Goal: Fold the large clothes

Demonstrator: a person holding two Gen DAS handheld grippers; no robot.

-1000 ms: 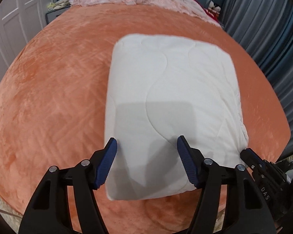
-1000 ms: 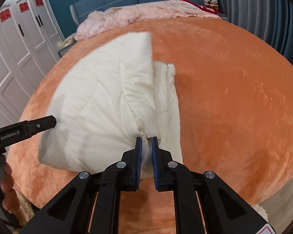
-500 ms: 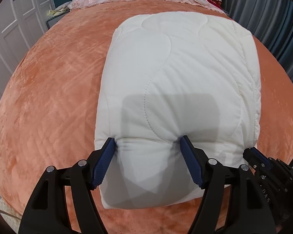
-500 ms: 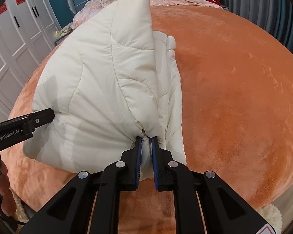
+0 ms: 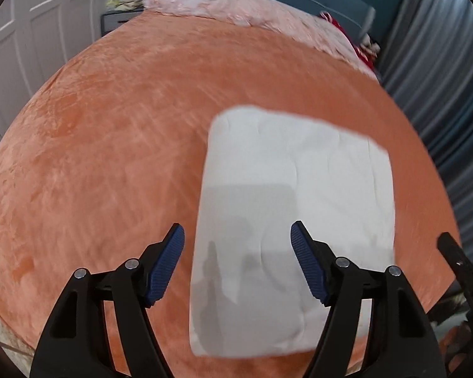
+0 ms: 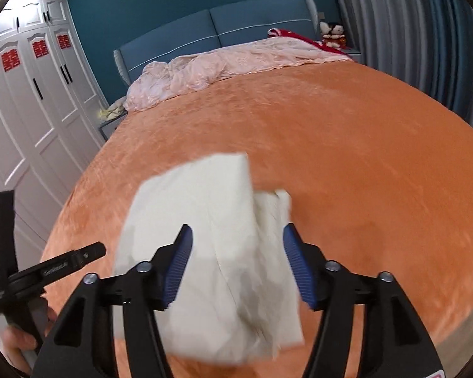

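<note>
Grippers nearest, both raised off the cloth. Left gripper point(image 5: 236, 264): jaws spread, nothing pinched; bundle's near left corner shows through the gap below. Right gripper point(image 6: 238, 261): jaws have just been opening, wide apart, cloth seen between them but pads not pressing on it. Left gripper's tool and holding hand point(image 6: 19, 343) sit at 8 o'clock in the right view.

Bundle point(image 5: 293, 220): cream quilted garment, folded to a thick block, lying loose on the orange bedspread point(image 5: 110, 157), near edge close to the bed's foot at 6 o'clock.

Risks, judged:
- Padding is springy; unheld, top fold may lift or splay. Loose layers show at its right side point(image 6: 274, 217).
- Bundle near the bed's edge; a nudge could tip it off.
- Plush cover may let it slide.

Far end, 12 o'clock: pink bedding point(image 6: 224, 66), well apart.
</note>
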